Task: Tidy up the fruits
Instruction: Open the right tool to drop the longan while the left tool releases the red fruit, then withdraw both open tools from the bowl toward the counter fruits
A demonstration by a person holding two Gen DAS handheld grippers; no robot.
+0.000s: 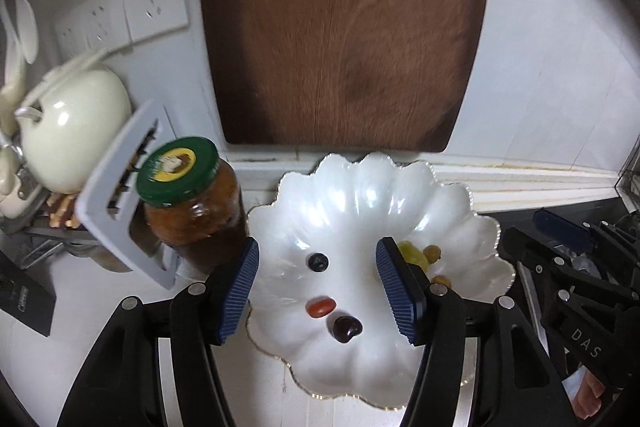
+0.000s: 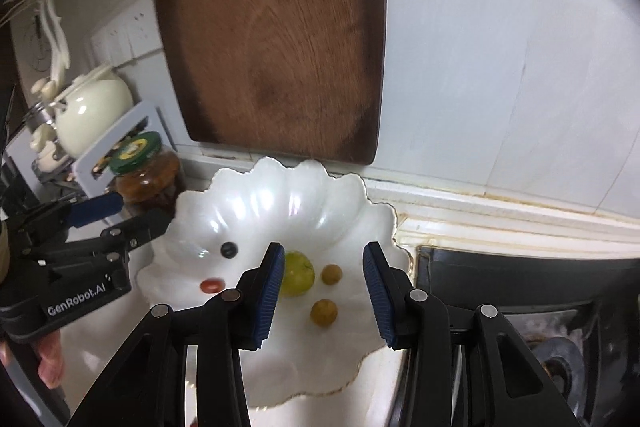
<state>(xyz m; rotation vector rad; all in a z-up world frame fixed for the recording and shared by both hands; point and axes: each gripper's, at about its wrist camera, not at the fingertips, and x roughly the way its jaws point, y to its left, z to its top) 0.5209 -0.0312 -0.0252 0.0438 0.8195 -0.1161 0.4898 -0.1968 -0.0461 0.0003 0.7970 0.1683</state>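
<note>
Hovering above the scalloped white pearlescent dish, the left gripper and right gripper stand apart and empty; a dark blueberry, red oblong tomato and green grape lie between and beneath their pads.

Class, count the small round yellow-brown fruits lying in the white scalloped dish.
2. One small round yellow-brown fruit lies right of the green grape; the other lies nearer the camera. More may hide behind the gripper fingers.

Glossy, pearly white plate, gilt at the rim. Matt, grained wooden board. Clear glass jar with a metal-looking green lid. Ribbed blue pads.
</note>
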